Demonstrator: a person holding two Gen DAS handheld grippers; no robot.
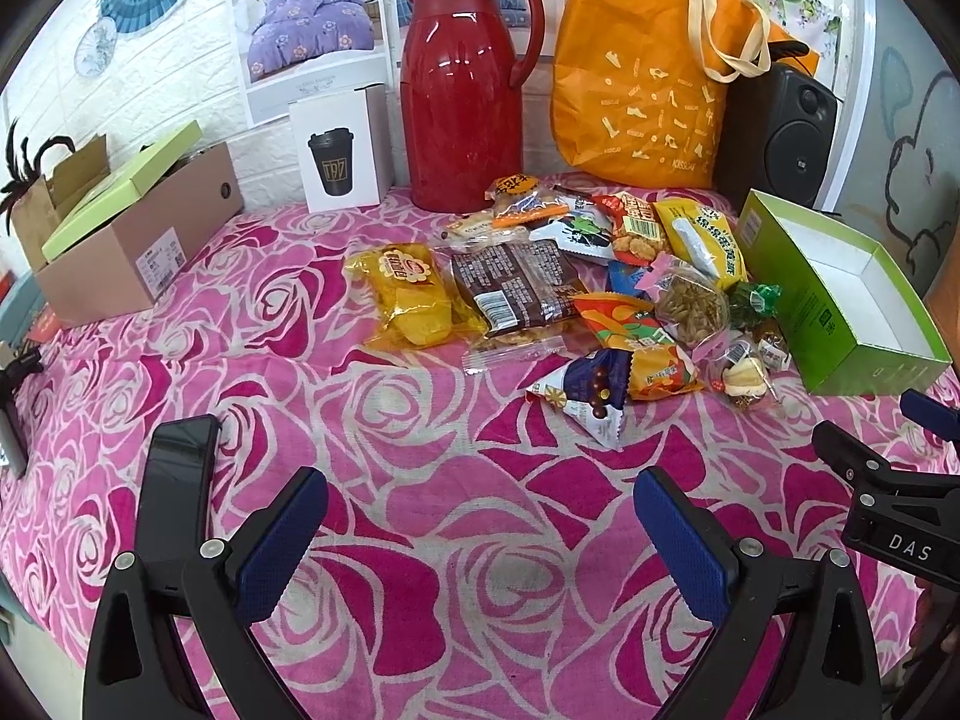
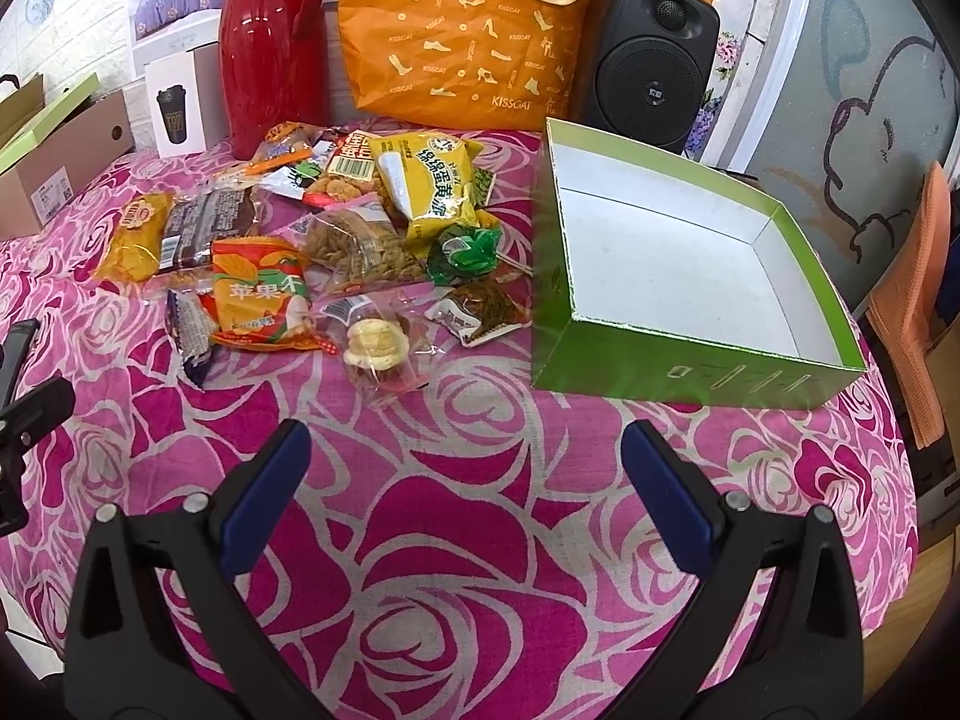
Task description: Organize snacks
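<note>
A pink rose-print cloth (image 2: 480, 540) covers the table and fills the ground beneath both sets of jaws. Far ahead of the jaws, against the wall, stand an orange tote (image 2: 456, 42), a red flask (image 1: 462, 90), a black speaker (image 2: 651, 54) and a white cup carton (image 1: 342, 150); a brown cardboard box (image 1: 132, 240) sits far ahead and left of the left gripper.

The green box (image 2: 690, 360), open-topped and white inside with nothing in it, lies just ahead and right of the right gripper (image 2: 465, 468). Its near wall is close beyond the right fingertip.

The snack pile (image 2: 336, 228) lies ahead and left of the right gripper, and ahead and slightly right of the left gripper (image 1: 480, 516). It sits just beside the green box's left wall, outside it. Nearest the right jaws is a clear packet with a pale cookie (image 2: 375, 348); an orange apple packet (image 2: 261, 294) is beside it. Nearest the left jaws is a dark blue packet (image 1: 591, 396).

Both grippers hover over bare cloth, jaws spread wide, gripping nothing.
</note>
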